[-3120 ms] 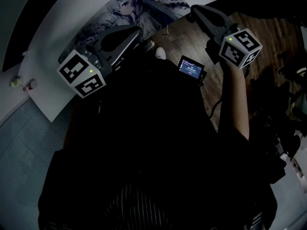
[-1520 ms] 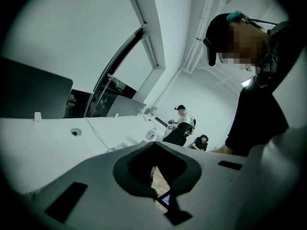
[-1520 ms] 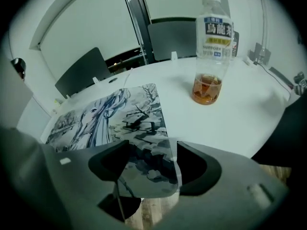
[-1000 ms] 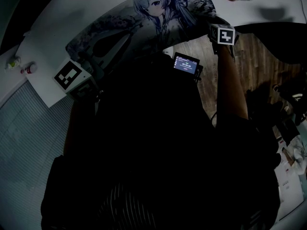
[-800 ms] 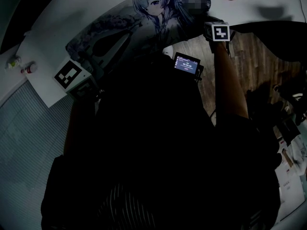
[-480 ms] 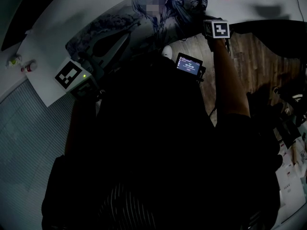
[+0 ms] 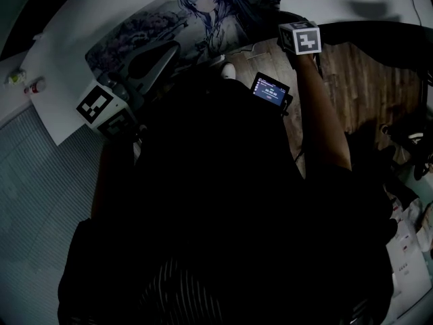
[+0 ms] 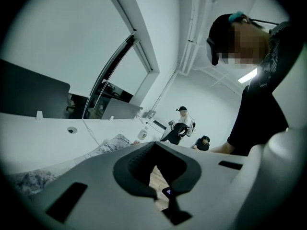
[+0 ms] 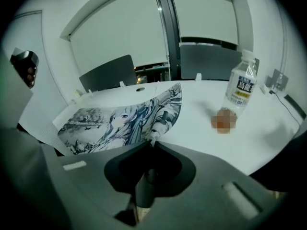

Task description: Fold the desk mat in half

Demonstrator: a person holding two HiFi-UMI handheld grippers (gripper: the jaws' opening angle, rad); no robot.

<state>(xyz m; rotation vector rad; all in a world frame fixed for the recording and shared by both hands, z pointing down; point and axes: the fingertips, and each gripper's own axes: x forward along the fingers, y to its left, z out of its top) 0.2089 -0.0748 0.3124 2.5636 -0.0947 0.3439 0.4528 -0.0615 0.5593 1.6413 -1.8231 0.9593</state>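
White table [image 7: 54,80] fills the top of the head view, with wood floor [image 7: 358,80] on one side below it and grey carpet [image 7: 40,195] on the other. One desk mat [image 9: 120,123] lies printed side up along the table's near edge, and its artwork runs most of that edge.

Two grippers are in play. The right gripper [image 9: 152,146] has its jaws pressed together on the mat's near right corner, and a grey strip of the mat shows in the hollow below the pinch. The rest of the mat spreads away from it to the left across the tabletop. The left gripper [image 8: 153,145] hangs over the mat's left part and points up across the room. Its jaws seem to meet at the tips with nothing between them, though the angle makes that hard to be sure of. Only floor shows through the hollow behind them.

One water bottle [image 9: 242,87] stands upright on the table, well to the right of the mat. Two small bottles [image 7: 17,78] lie together near the far left corner. One small lit screen [image 7: 270,90] sits at the person's chest, between the grippers. Two other people [image 8: 182,123] show far back in the left gripper view.
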